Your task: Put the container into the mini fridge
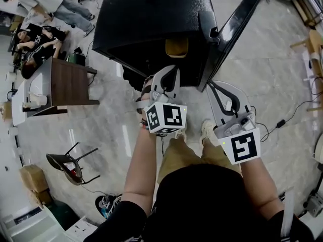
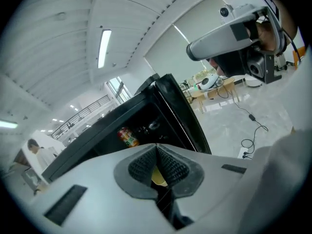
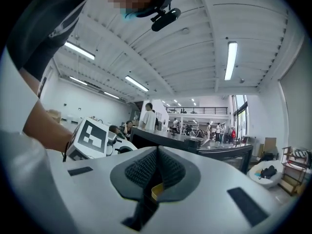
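Inspecting the head view, I found the yellow container (image 1: pixel 176 47) sitting just inside the mouth of the mini fridge (image 1: pixel 151 19) at upper centre, with the door (image 1: pixel 234 29) standing open toward the upper right; I judged the placing done and only the door left to shut. The left gripper (image 1: pixel 168 72) and right gripper (image 1: pixel 216 86) hung at mid-frame just below the opening, each with jaws pressed together on nothing, which suited hands that had no load to carry.

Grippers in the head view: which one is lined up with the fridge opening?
The left gripper, which points at the yellow container in the mini fridge's open front. The right gripper sits off to the side, by the open door.
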The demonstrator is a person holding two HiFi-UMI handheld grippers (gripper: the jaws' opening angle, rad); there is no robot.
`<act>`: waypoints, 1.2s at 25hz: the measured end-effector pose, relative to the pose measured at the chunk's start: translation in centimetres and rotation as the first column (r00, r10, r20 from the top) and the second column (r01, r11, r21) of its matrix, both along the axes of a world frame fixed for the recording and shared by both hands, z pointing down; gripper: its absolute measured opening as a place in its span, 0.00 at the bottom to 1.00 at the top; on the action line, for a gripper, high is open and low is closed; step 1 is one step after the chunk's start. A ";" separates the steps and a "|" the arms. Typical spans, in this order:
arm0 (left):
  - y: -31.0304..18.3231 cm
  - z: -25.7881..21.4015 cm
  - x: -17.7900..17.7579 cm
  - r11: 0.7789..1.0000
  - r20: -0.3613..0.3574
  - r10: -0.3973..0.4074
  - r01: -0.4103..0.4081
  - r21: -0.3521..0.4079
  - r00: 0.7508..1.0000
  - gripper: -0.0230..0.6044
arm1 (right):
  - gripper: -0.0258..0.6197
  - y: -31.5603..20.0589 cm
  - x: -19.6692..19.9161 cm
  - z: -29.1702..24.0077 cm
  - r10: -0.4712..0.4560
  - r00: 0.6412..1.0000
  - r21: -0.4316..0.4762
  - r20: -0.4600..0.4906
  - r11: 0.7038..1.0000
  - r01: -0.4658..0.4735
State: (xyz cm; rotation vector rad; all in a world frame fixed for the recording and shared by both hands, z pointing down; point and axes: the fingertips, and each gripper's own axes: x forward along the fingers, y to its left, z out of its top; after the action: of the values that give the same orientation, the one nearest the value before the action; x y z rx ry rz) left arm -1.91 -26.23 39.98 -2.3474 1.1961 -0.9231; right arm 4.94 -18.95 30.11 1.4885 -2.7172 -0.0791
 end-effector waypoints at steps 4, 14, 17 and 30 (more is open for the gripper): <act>1.5 -1.7 0.9 0.999 -0.029 -0.039 0.040 0.018 0.999 0.07 | 0.09 0.7 1.3 -0.8 -0.038 0.999 0.022 0.009 0.999 0.038; 6.3 -6.3 1.6 0.990 -0.151 -0.091 0.106 0.089 0.984 0.07 | 0.09 3.2 2.6 -2.1 -0.076 0.996 0.061 0.050 0.995 0.073; 7.7 -8.2 1.6 0.987 -0.185 -0.092 0.114 0.114 0.978 0.07 | 0.09 4.2 2.4 -2.6 -0.084 0.995 0.064 0.057 0.995 0.080; 14.2 -14.0 -1.8 0.972 -0.248 -0.030 0.086 0.219 0.968 0.07 | 0.09 8.8 -1.1 -6.1 -0.046 0.998 0.137 0.047 0.990 0.040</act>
State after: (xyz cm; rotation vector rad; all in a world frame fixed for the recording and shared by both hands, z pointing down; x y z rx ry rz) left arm -3.66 -12.05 25.97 -2.2950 1.3903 -0.4909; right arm 3.85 -10.17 24.04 1.4838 -2.8365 -0.2366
